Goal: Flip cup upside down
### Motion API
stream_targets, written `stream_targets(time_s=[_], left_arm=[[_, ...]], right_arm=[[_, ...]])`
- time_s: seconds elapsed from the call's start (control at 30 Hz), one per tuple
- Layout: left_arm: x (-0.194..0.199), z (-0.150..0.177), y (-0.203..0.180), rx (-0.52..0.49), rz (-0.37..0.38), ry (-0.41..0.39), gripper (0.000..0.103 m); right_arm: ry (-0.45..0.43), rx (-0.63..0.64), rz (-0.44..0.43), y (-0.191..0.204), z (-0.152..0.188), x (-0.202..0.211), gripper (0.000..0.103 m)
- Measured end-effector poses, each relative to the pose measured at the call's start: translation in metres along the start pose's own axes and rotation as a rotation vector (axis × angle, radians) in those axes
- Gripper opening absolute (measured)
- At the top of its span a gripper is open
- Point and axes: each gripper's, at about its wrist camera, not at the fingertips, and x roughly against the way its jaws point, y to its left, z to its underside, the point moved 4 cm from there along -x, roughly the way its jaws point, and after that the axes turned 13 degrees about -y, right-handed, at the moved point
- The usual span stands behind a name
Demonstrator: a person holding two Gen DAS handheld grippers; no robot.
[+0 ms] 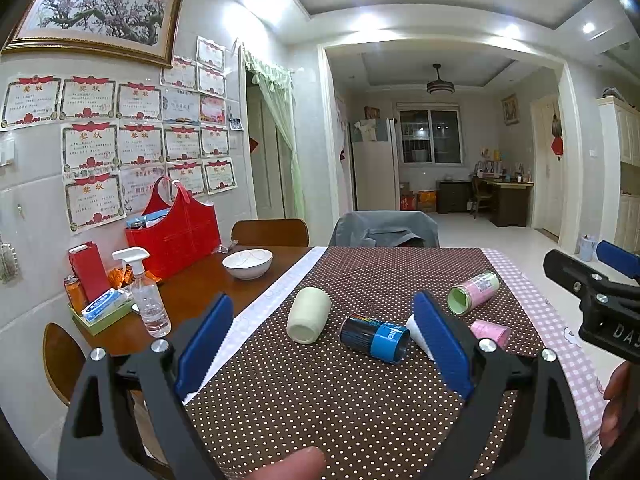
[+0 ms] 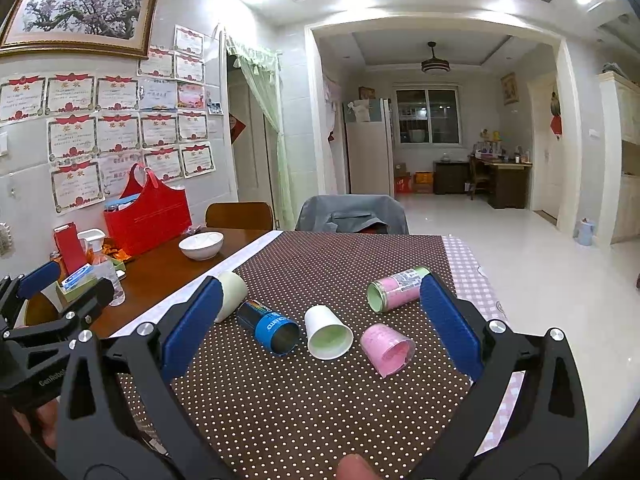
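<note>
Both grippers hang low over the table, pointing at 12 o'clock. The left gripper (image 1: 324,344) and right gripper (image 2: 320,324) are wide apart, holding nothing. Five cups lie sideways; the white cup (image 2: 328,332) sits between the right fingers.

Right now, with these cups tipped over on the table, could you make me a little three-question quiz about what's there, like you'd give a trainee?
1. True or false: the white cup stands upright on the dotted cloth.
2. Which cup lies nearest the white bowl? A) pink cup B) cream cup C) blue cup
3. Fill in: the left gripper and the right gripper both have their jaws ____, holding nothing.

Key: 1 false, it lies on its side. 2 B. 3 open.
</note>
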Motion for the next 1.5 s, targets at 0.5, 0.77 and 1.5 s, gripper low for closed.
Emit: stream_targets(time_s=[0.5, 0.77, 1.5], left_arm=[[-0.002, 0.003, -0.004, 0.002, 0.003, 0.001, 0.090], [-0.005, 0.003, -0.008, 0.004, 0.009, 0.002, 0.090], [-0.030, 0.012, -0.010, -0.003, 0.016, 0.054, 0.090]], right_arm=[[0.005, -0.002, 0.005, -0.002, 0.002, -0.002, 0.097], [0.006, -0.001, 0.007, -0.003, 0.002, -0.004, 0.097], [0.058, 0.004, -0.003, -0.004, 0.014, -0.035, 0.097]])
